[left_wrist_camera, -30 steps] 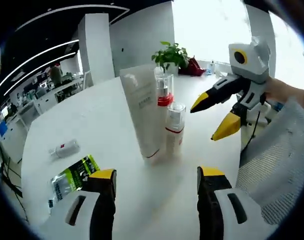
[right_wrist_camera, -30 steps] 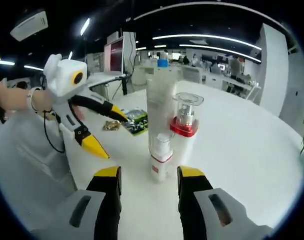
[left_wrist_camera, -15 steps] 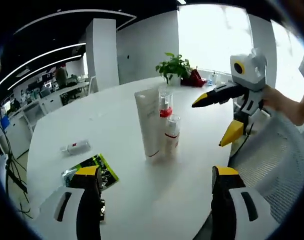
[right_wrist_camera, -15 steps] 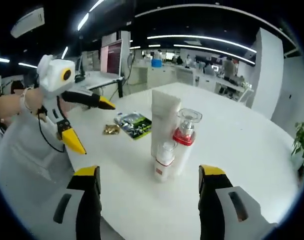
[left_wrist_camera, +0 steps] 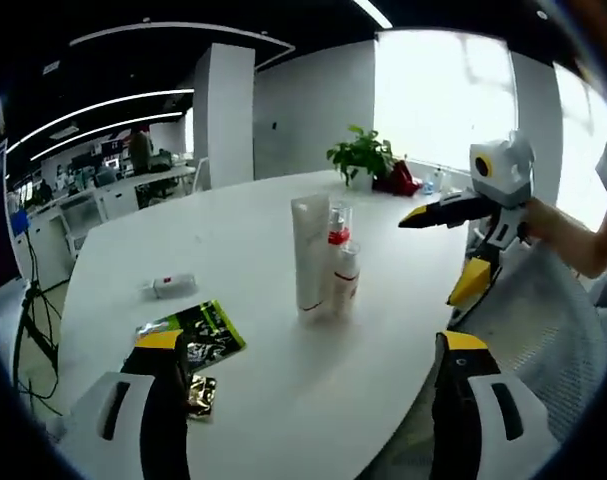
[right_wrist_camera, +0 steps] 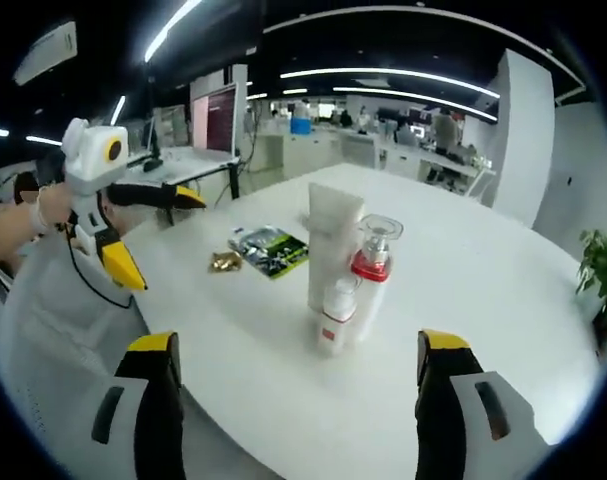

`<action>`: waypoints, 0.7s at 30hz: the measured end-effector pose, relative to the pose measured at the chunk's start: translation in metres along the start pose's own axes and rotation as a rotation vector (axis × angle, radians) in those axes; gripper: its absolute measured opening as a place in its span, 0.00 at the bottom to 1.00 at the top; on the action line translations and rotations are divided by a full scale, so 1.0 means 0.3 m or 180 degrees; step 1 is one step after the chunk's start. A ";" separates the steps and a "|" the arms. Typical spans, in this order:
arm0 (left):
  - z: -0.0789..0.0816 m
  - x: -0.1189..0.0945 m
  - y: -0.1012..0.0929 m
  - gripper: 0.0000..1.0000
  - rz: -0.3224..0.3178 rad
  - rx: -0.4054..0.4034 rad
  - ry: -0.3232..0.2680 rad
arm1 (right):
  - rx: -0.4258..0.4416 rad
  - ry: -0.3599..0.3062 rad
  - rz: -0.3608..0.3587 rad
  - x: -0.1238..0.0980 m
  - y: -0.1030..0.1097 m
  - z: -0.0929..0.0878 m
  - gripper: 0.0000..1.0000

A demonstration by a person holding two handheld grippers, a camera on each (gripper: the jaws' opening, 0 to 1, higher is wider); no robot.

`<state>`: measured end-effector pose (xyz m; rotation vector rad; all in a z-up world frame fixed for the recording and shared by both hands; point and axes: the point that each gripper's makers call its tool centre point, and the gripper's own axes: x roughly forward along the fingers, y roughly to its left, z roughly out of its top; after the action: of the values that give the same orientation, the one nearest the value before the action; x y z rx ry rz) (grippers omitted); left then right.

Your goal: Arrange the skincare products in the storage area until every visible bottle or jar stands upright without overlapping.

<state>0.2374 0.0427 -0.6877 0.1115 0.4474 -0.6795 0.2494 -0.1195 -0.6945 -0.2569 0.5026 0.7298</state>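
Three skincare items stand upright in a tight group on the white round table point(left_wrist_camera: 233, 230): a tall white tube point(left_wrist_camera: 309, 250), a clear pump bottle with a red collar point(left_wrist_camera: 338, 228) and a short white bottle with a red band point(left_wrist_camera: 345, 282). In the right gripper view the tube point(right_wrist_camera: 333, 245), pump bottle point(right_wrist_camera: 371, 275) and short bottle point(right_wrist_camera: 337, 318) appear again. Another small white bottle point(left_wrist_camera: 168, 286) lies on its side to the left. My left gripper point(left_wrist_camera: 311, 342) is open, well short of the group. My right gripper point(right_wrist_camera: 298, 345) is open too, holding nothing. Each gripper appears in the other's view, right point(left_wrist_camera: 430, 260) and left point(right_wrist_camera: 173, 243).
A green packet point(left_wrist_camera: 198, 330) and a small gold wrapper point(left_wrist_camera: 201, 393) lie near the table's edge, also the packet point(right_wrist_camera: 271, 250) and wrapper point(right_wrist_camera: 224, 261) in the right gripper view. A potted plant point(left_wrist_camera: 361, 155) stands at the far side. Grey mesh chair backs point(left_wrist_camera: 528, 320) flank the table.
Both views have pulled back from the three standing items, which look smaller now. Both grippers' jaws have spread wider. The items have not moved.
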 end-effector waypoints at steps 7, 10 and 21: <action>-0.023 -0.020 0.038 0.99 0.0145 -0.0135 -0.0056 | -0.0057 -0.0043 0.0076 -0.006 0.060 0.003 0.99; -0.026 -0.014 0.062 0.99 0.0210 -0.0159 -0.0089 | -0.0100 -0.0032 0.0120 -0.005 0.085 0.004 1.00; -0.065 -0.011 0.106 0.99 0.0355 -0.0270 -0.0035 | -0.0117 0.0020 0.0201 0.022 0.123 -0.022 1.00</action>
<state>0.2481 0.0740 -0.7051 0.0520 0.4555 -0.5505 0.2257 -0.0916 -0.7053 -0.2788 0.5053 0.8004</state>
